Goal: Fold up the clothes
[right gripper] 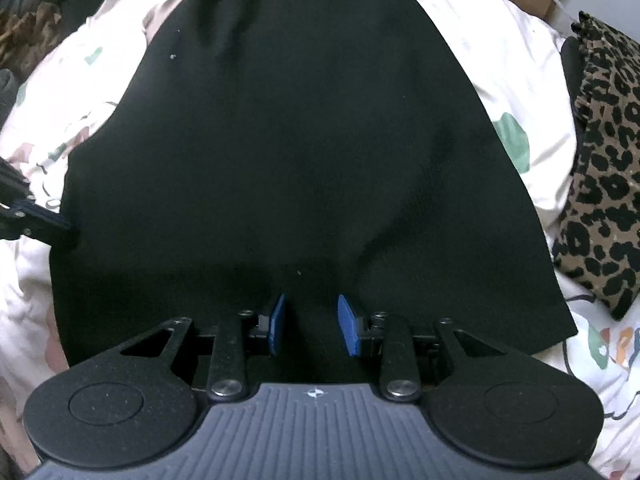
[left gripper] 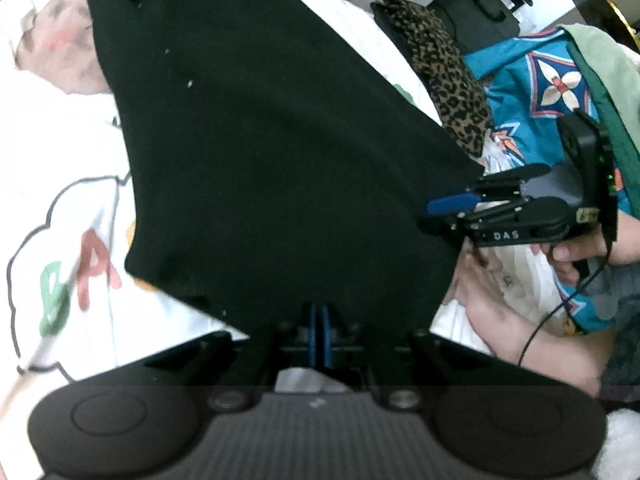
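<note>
White bedding (right gripper: 492,60) printed with coloured letters and pastel blobs covers the work surface, and a black garment (right gripper: 304,140) lies spread across it, wide near the cameras and narrowing toward a bunched far end. Off to one side sit a leopard-print cloth (right gripper: 604,168) and, in the left wrist view, a teal patterned fabric (left gripper: 532,92) with a green piece over it, which may be more laundry waiting, though that is a guess. The left gripper (left gripper: 320,320) has its blue pads pressed together at the near hem of the black garment; the cloth seems to run into them, so it is probably pinching the edge, but black on black makes the contact hard to confirm. The right gripper (right gripper: 312,324) hangs steeply downward over the garment's near portion with its pads spread part way and only flat cloth showing in the gap, nothing pinched. A hand (left gripper: 576,252) holds that right gripper at the garment's side edge in the left wrist view. Judging by the flat, smooth single layer with no crease or doubled section visible, folding looks barely begun: the garment is laid out, one edge likely secured, and every fold remains.
</note>
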Motion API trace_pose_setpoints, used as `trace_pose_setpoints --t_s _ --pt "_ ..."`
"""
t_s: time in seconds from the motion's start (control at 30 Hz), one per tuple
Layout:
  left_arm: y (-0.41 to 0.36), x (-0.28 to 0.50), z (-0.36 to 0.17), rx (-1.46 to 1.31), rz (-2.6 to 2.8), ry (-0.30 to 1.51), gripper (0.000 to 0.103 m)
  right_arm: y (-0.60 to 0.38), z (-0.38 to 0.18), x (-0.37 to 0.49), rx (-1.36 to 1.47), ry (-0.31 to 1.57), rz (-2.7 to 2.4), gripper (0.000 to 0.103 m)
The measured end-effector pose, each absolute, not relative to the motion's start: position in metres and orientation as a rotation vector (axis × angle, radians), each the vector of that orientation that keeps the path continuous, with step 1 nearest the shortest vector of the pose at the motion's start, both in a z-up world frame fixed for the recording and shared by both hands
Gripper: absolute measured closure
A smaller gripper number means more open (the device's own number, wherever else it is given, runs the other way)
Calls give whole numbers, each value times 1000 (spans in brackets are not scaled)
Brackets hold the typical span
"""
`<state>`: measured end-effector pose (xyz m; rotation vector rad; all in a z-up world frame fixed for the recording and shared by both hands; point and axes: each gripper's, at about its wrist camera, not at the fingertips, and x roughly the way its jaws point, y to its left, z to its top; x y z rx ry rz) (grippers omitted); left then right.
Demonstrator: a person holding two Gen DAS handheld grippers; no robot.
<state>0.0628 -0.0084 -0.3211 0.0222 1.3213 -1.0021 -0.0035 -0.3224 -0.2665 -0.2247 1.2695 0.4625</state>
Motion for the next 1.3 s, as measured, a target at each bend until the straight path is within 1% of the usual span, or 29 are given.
trace_pose_setpoints --t_s 0.13,0.2,0.27,0.3,0.33,0.53,0.6,0.67,0.73,0.9,1.03,1.23,1.3 --pt "-2 55 -327 0 -1022 1363 100 -332 -268 -2 -226 1281 449 68" --pt "-3 50 -331 1 -1039 1390 97 -337 -267 -1 -232 1287 438 68" --pt "3 46 -332 3 -1057 1410 77 -342 -267 0 -233 1291 428 68" --pt "6 44 -333 3 -1061 1419 73 -344 -267 1 -234 1292 425 69" --pt "11 42 -334 0 -1059 1428 71 -345 -267 1 -238 1292 425 69" --pt "30 42 -346 -114 -1041 1503 70 -347 -266 4 -219 1312 411 71" --pt "31 44 -349 -167 -1044 1514 67 -348 -266 4 -215 1313 408 71" --pt "31 46 -353 -226 -1031 1525 56 -346 -267 3 -223 1308 409 71" --pt "35 49 -358 -289 -1011 1540 52 -344 -267 2 -226 1305 407 71" --pt "37 53 -374 -401 -996 1556 51 -343 -266 1 -228 1302 407 71" --pt "47 59 -390 -565 -977 1566 52 -344 -265 0 -224 1297 406 71" --pt "44 57 -390 -588 -982 1538 52 -345 -263 -3 -218 1287 401 71" --pt "42 57 -389 -587 -983 1538 54 -347 -263 -4 -213 1282 402 71"
